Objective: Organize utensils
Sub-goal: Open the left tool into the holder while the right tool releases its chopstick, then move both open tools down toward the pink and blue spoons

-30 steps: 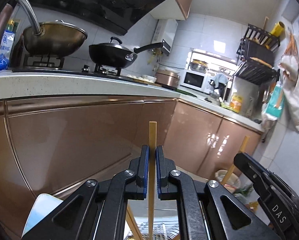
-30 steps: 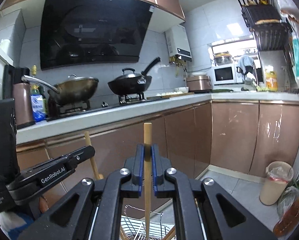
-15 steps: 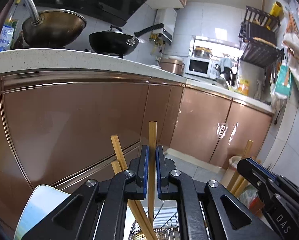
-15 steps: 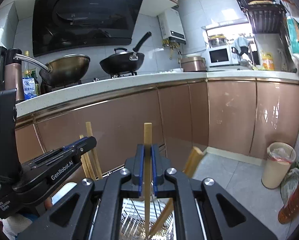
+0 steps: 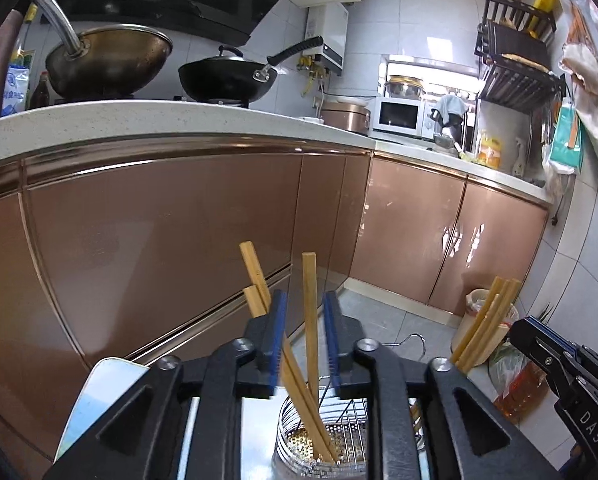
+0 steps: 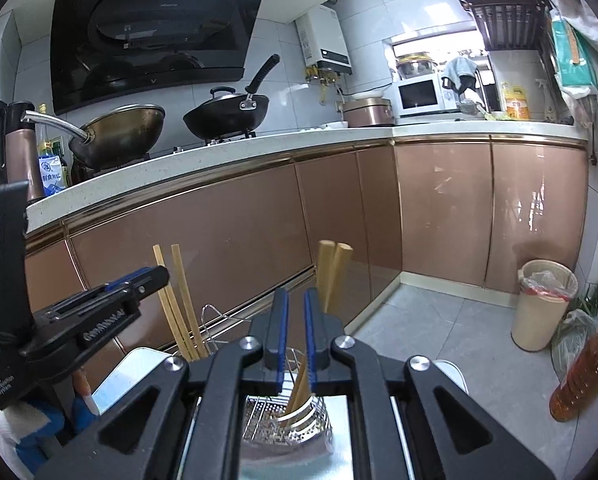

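Since the chopstick (image 5: 310, 300) stands low in the centre of the left view with its foot already in the wire holder (image 5: 295, 436), I judge the release as the step to finish cleanly. The left gripper (image 5: 305, 297) has just been opening; the stick sits between the pads, touching neither. I should lift straight up, not sideways, because two leaning chopsticks (image 5: 255, 276) cross just behind the left pad. The right gripper (image 6: 293, 296), bottom centre of its own view, is closed to a narrow slit, with nothing clamped that I can see.
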Demonstrator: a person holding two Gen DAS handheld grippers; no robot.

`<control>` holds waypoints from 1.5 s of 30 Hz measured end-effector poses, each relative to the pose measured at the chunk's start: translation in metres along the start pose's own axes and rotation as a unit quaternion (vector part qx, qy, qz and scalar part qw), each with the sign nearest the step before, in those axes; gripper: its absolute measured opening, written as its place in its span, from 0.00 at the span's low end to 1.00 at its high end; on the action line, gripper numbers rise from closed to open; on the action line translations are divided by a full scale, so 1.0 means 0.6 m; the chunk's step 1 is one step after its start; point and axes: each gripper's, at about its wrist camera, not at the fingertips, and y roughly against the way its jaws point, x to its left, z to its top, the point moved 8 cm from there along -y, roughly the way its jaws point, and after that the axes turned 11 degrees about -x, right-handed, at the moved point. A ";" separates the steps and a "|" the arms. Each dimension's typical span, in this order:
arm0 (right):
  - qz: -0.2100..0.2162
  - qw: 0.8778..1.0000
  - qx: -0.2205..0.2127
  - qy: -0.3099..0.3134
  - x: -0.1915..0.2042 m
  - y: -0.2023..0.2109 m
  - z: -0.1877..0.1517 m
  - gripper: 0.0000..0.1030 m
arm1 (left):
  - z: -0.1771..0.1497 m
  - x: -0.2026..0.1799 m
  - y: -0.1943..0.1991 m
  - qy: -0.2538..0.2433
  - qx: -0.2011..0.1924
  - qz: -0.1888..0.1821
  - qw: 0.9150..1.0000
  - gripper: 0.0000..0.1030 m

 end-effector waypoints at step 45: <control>-0.007 0.999 0.043 0.011 0.116 0.433 -0.022 0.29 | -0.038 0.155 0.512 -0.026 0.065 0.070 0.995 0.68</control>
